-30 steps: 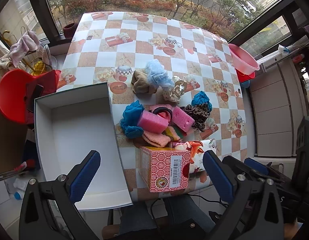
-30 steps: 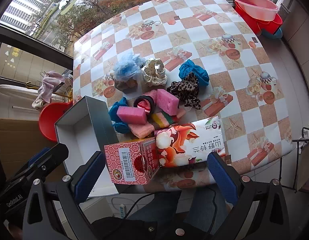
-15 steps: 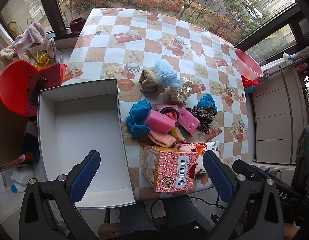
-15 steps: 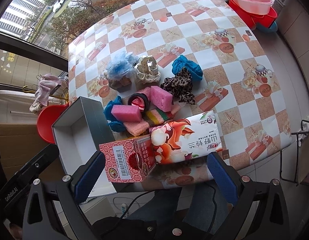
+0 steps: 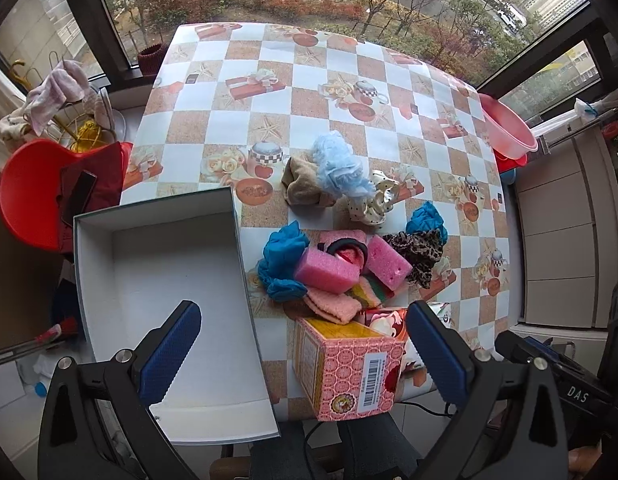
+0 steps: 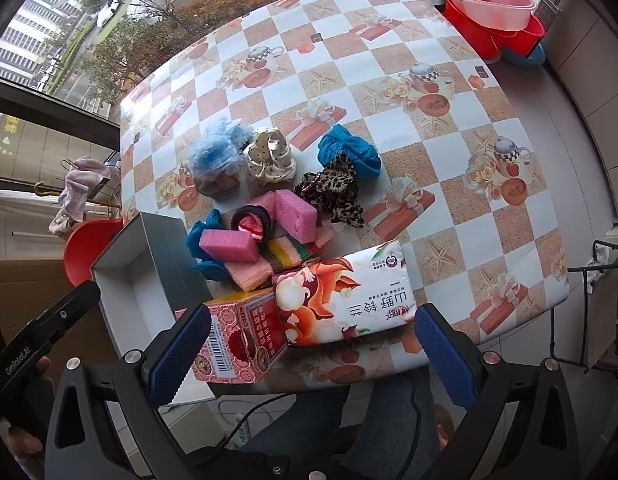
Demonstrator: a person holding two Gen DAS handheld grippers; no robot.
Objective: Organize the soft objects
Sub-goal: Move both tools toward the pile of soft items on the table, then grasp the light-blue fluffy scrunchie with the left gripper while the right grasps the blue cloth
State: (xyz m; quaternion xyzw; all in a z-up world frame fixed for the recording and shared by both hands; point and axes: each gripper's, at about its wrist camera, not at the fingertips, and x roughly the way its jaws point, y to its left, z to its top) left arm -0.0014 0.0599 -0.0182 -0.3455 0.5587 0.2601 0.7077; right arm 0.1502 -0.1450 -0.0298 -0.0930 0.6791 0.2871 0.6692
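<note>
Hovering high over the near edge of the worktop [image 5: 269, 92], the left claw [image 5: 305, 344] is spread wide with nothing between its blue pads, and the soft pile sits ahead of it and slightly right: a pink sponge [image 5: 327, 274] on top, a blue scrunchie [image 5: 283, 258] touching its left end, a peach cloth [image 5: 333, 306] just below. That sponge looks feather-light and squashy, so a pinch across its short sides should hold; squeeze hard and it will only deform. The open white box [image 5: 165, 280] lies directly left of the pile, and the red patterned carton [image 5: 345, 368] stands between claw and sponge. Over to the right wrist view, the right claw [image 6: 313, 346] is equally wide apart, gripping nothing, hanging above the carton [image 6: 241, 340] and a floral tissue pack [image 6: 345, 300]. Beyond those, the pink sponge [image 6: 229, 245] lies near the box wall [image 6: 169, 252], well short of the pads, with a leopard scrunchie [image 6: 333, 192] and cream scrunchie [image 6: 271, 158] farther back; both look limp and light, best pinched through the bunched fabric.
</note>
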